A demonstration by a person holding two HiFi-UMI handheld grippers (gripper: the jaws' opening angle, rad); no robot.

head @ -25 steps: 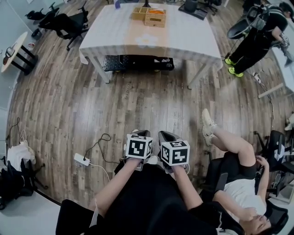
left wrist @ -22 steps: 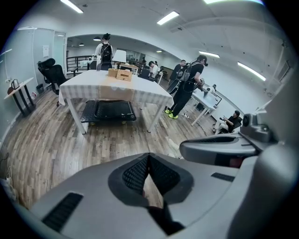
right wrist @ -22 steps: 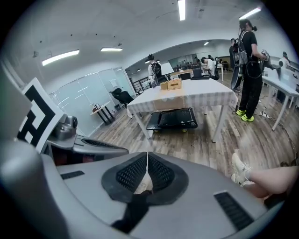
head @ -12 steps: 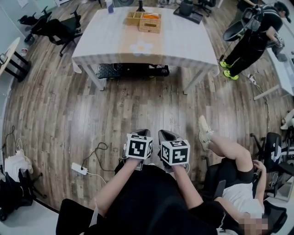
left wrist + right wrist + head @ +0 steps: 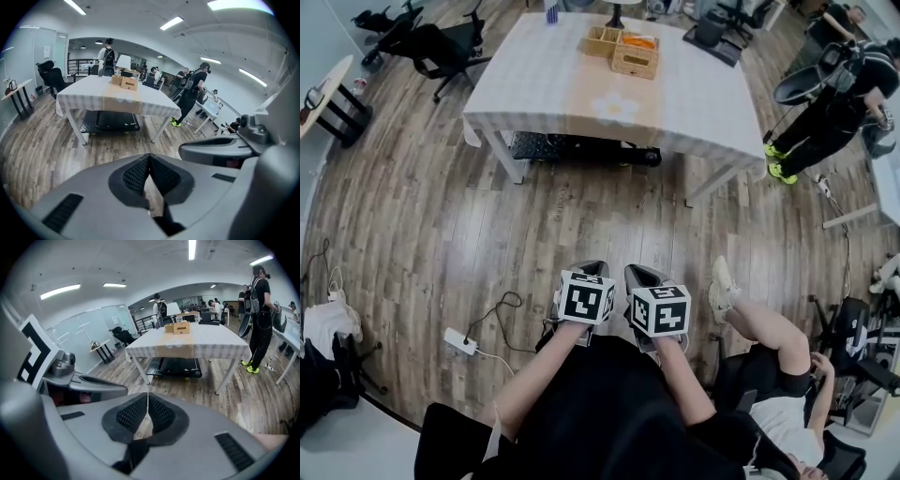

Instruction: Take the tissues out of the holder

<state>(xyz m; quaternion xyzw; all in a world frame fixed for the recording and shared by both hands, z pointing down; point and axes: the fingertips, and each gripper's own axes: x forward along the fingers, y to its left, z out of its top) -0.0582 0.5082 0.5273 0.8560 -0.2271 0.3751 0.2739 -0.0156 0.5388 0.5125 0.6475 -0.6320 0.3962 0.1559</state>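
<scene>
Item: left tool (image 5: 149,161) and right tool (image 5: 147,401), each with jaws pressed together and nothing between, held side by side well short of the tabletop (image 5: 572,89). Wooden holder (image 5: 635,58) at the tabletop's far end, orange contents; tissues not distinguishable. Advice: close on the tabletop, open one tool before reaching in. No legible writing; square markers only.

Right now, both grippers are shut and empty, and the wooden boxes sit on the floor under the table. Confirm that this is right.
Not quite. The wooden boxes stand on top of the table, not on the floor under it; the head view shows this. The left gripper and the right gripper are shut and empty, as you said.
</scene>
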